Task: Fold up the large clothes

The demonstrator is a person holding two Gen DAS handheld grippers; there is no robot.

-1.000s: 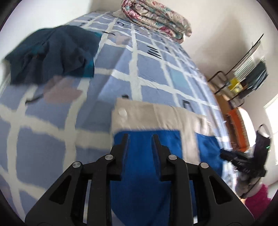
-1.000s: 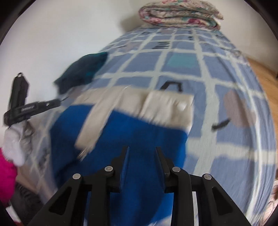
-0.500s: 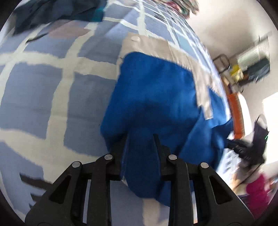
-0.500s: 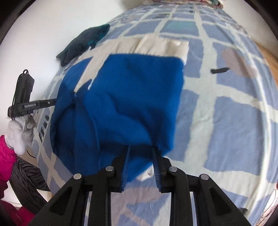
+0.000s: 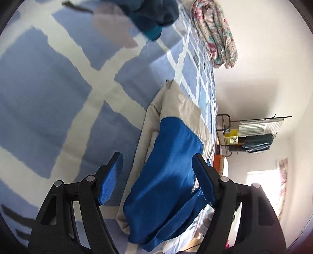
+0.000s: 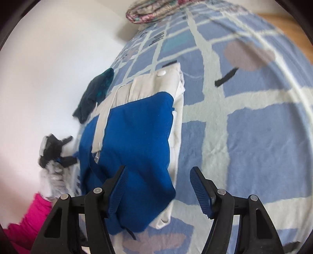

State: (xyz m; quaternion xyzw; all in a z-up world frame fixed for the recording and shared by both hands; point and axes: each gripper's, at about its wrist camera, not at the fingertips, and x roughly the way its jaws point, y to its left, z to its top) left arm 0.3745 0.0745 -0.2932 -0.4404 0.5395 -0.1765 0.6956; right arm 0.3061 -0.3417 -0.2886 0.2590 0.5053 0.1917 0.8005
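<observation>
A second ago both grippers pinched the blue cloth with narrow jaws; now both have just been opening and the garment lies released on the bed.

The left gripper (image 5: 157, 175) stands with its jaws wide apart at the bottom of its frame, the folded blue and beige garment (image 5: 166, 175) lying between the pads but not pressed by them. The right gripper (image 6: 156, 185) is likewise spread, its left pad over the blue edge of the garment (image 6: 137, 136) and its right pad over the bare checked bedsheet (image 6: 254, 127).

Both point down at a slant toward the bed.

The left gripper also shows at the left edge of the right wrist view (image 6: 52, 148), with a pink sleeve (image 6: 29, 218) below it. A dark garment (image 6: 95, 89) lies in the upper left, a floral quilt (image 6: 156, 9) at the top.
</observation>
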